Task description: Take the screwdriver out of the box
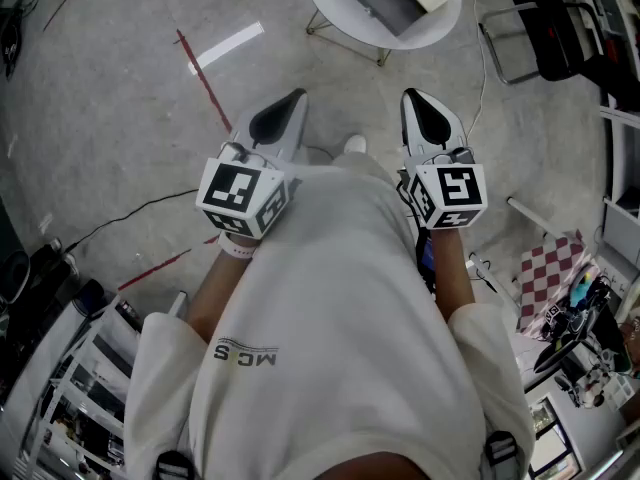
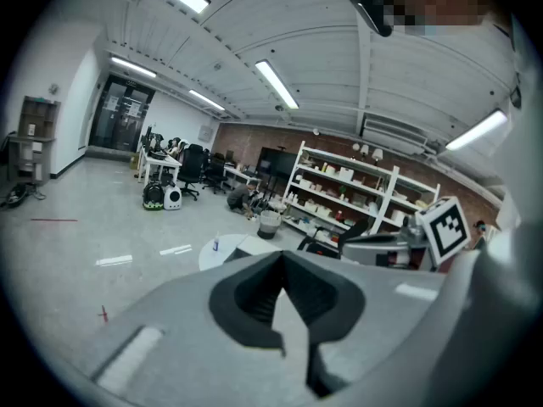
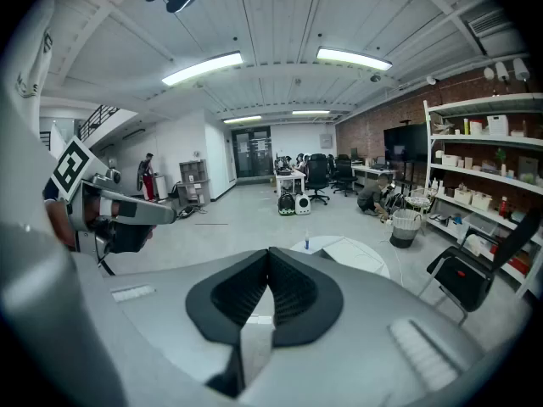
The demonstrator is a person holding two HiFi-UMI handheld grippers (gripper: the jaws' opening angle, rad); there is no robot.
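Grey concrete floor [image 1: 100, 128] across a big open workshop, strip lights overhead, and the person stands in the middle of it, looking straight down a white shirt [image 1: 330, 328].

Left gripper [image 1: 297, 96] is held in close at chest height, nose pointing away, and its own view shows the two dark jaws meeting at the tip with nothing between them. Right gripper [image 1: 410, 96] sits level with it, well apart to the right, and it reads the same: jaws together, empty. The marker cubes [image 1: 240, 196] ride at the back of each, just above the wrists.

Moving outward: a red tape line [image 1: 205, 83] runs on the floor to the left, with a white tape strip [image 1: 228, 44] just beyond it. Far ahead, a little right of centre, stands the round white table [image 1: 325, 3], and on it the box [image 1: 385, 3], lid open and dark inside. Both grippers are well short of it. The screwdriver cannot be made out from here; the box is too small to show its contents.

Farther right is a black chair [image 1: 545, 33], and near right a red-and-white checkered cloth [image 1: 545, 273]. White shelving [image 3: 484, 176] lines the brick wall on the right, with a bin [image 3: 405, 225] in front of it.
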